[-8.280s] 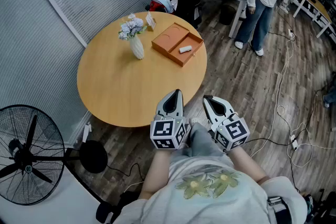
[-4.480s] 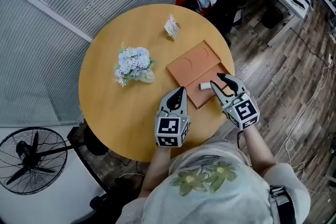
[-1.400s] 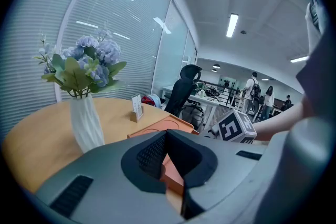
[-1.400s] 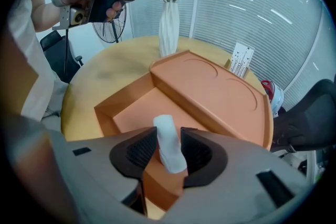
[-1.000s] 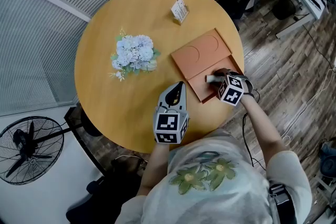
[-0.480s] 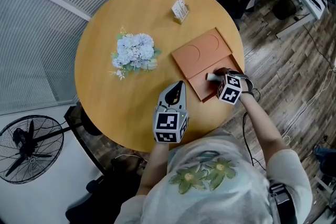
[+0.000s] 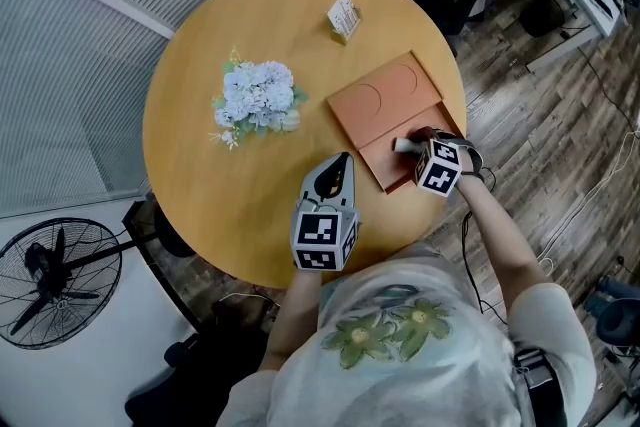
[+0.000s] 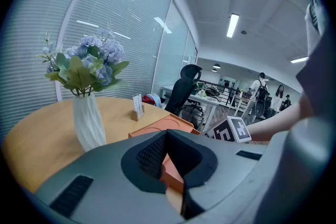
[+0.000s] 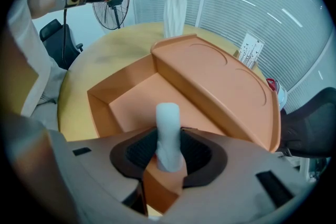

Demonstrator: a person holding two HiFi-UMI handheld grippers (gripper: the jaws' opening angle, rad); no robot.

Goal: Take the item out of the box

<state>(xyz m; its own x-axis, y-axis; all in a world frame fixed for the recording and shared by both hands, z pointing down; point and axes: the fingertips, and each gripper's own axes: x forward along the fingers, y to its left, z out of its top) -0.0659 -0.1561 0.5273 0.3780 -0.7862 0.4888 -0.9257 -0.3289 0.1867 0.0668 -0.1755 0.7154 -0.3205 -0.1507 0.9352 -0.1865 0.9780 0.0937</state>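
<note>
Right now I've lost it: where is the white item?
Head view, right side: the white item sits in the orange box between the right claw's jaws, just closing.

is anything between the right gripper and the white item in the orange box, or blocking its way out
Nothing visible. The small white cylindrical item sits between the right gripper's jaws, which have just been closing onto it. The open orange box has low walls and nothing covers it.

Round wooden table (image 7: 200, 65) with three things.
On it stand a vase of flowers (image 7: 258, 103), a card stand (image 7: 343, 15) and an orange box (image 7: 385, 105).
</note>
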